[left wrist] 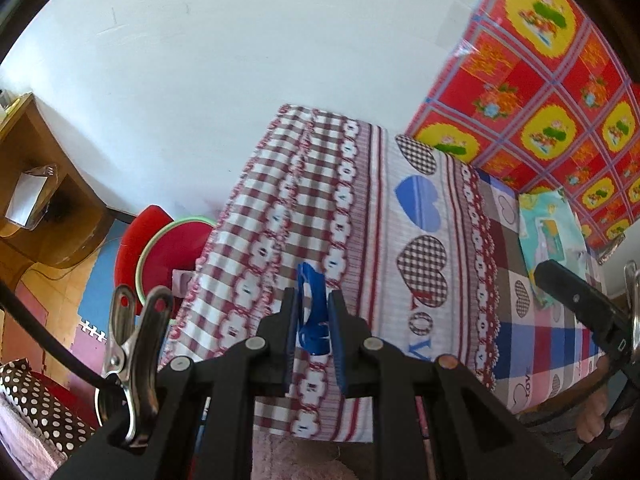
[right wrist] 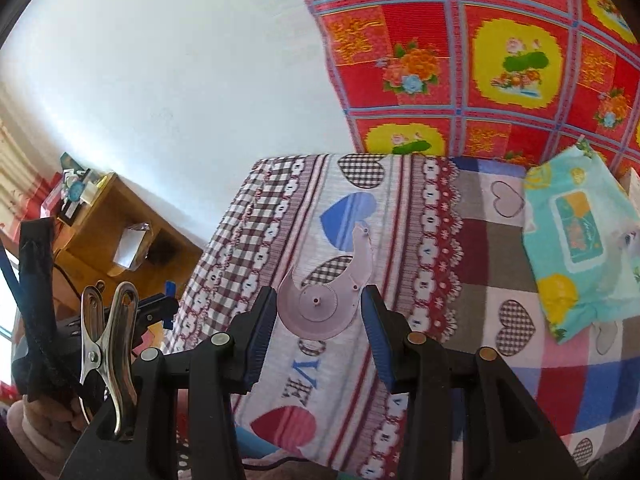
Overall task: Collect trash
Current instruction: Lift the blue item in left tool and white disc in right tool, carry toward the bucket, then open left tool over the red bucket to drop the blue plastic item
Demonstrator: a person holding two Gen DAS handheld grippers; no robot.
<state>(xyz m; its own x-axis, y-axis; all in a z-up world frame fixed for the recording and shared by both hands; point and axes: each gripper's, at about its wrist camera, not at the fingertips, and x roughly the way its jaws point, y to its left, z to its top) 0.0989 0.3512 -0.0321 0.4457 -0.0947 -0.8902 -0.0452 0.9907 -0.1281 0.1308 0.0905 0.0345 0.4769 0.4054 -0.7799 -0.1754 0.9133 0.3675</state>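
Observation:
My left gripper is shut on a blue plastic scrap, which stands upright between its blue pads above the table's left edge. In the right wrist view, my right gripper holds a pale pink plastic piece. That piece is a round disc with a curved arm, and both pads press on the disc's rim over the heart-patterned tablecloth. One black finger of the right gripper shows at the right of the left wrist view. The left gripper's tip shows low at the left of the right wrist view.
A turquoise wet-wipes pack lies on the table's right side. A red and yellow floral cloth hangs behind it. Left of the table stand a red stool and a wooden shelf, with foam floor mats below.

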